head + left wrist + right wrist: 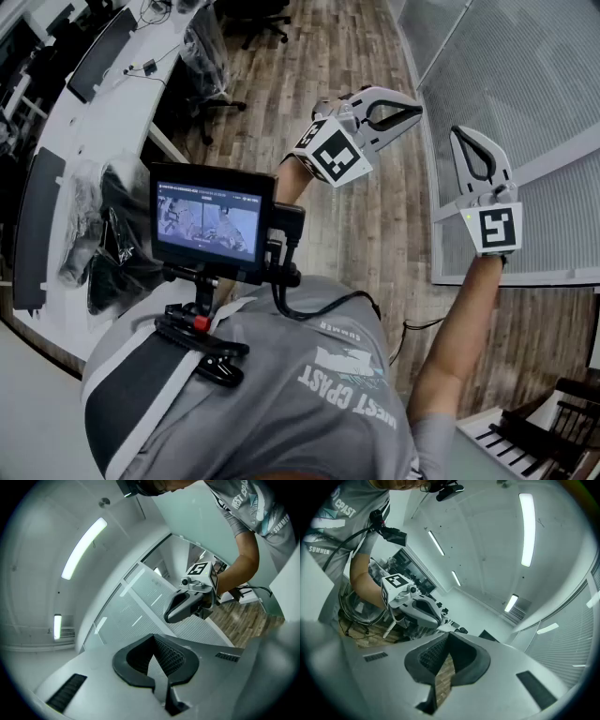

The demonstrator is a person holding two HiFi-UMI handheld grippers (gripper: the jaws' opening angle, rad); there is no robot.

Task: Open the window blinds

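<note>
The window blinds (525, 84) are white slats behind glass panels at the upper right, with a grey frame (562, 159) across them; they also show in the left gripper view (140, 606) and as window blinds (576, 644) at the right gripper view's edge. My left gripper (418, 112) is raised beside the window, shut and empty. My right gripper (457, 132) is held up in front of the blinds, also shut with nothing in it. My left gripper (153, 638) points slightly up at the blinds, past the right gripper (169, 617). My right gripper (450, 635) faces the room and the left gripper (436, 620). I can make out no cord or wand.
A wooden floor (375, 225) runs along the window wall. A long white desk (103, 122) with monitors and office chairs (202, 56) stands at the left. A small screen (211, 220) is mounted on the person's chest. A keyboard (502, 436) sits at the bottom right.
</note>
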